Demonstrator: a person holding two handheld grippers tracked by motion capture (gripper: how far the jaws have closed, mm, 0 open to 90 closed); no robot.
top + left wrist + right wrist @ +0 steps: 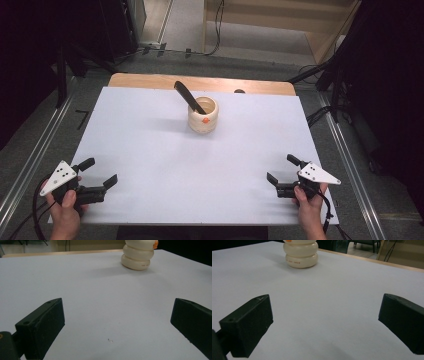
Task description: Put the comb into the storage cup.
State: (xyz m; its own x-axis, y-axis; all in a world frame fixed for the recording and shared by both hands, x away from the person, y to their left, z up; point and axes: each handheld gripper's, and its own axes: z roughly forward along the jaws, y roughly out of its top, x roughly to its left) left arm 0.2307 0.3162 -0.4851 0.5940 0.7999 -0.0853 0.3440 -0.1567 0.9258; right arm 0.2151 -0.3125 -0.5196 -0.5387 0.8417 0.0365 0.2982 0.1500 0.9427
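I hold the left tongs [101, 171] and right tongs [283, 168] released and empty at the near table [150, 150] edge. Far off mid-table stands the cream ribbed cup [203, 116], a dark utensil [188, 96] leaning out; a careless reach could catch that handle and topple the cup.

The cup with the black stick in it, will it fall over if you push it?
Probably not easily: the cup looks squat, with a wide base flat on the table. Its rounded, ringed sides might slip in a grip. The stick leans out over the rim to one side, so a sharp nudge could shift it or tip the cup that way.
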